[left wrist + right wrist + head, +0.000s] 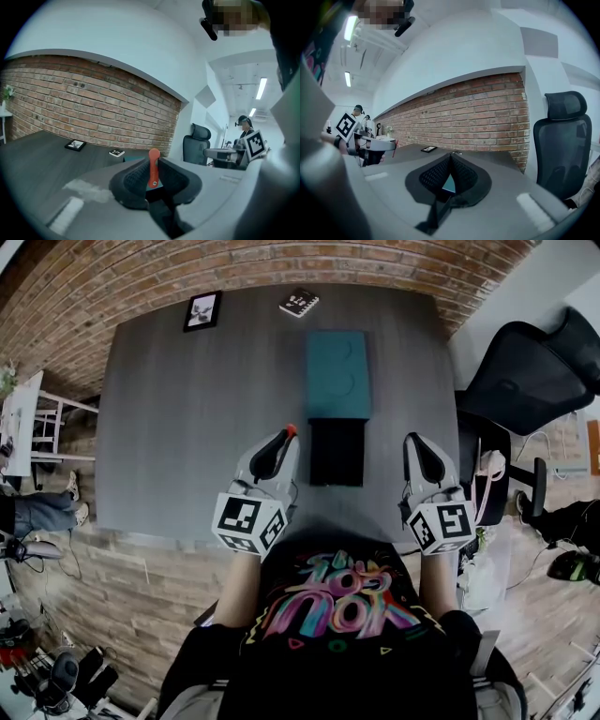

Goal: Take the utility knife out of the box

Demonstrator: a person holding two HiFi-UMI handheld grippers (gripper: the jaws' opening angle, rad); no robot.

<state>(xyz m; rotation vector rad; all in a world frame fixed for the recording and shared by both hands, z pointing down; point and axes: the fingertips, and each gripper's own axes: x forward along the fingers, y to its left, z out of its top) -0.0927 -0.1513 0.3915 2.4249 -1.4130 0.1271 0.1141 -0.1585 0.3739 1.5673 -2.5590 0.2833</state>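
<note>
Orange-red, the utility knife (152, 174) is pinched upright in the left hand-held gripper (154, 162), seemingly already out of the black box (337, 453) just right of it, so setting it on the grey table (187, 427) looks next; the right hand-held gripper (449, 164), pressed together empty, faces the brick wall (478, 117) beyond.

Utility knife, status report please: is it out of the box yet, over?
Left gripper shut on orange utility knife, beside the black box. Right gripper shut, empty. Nothing in the way.
</note>
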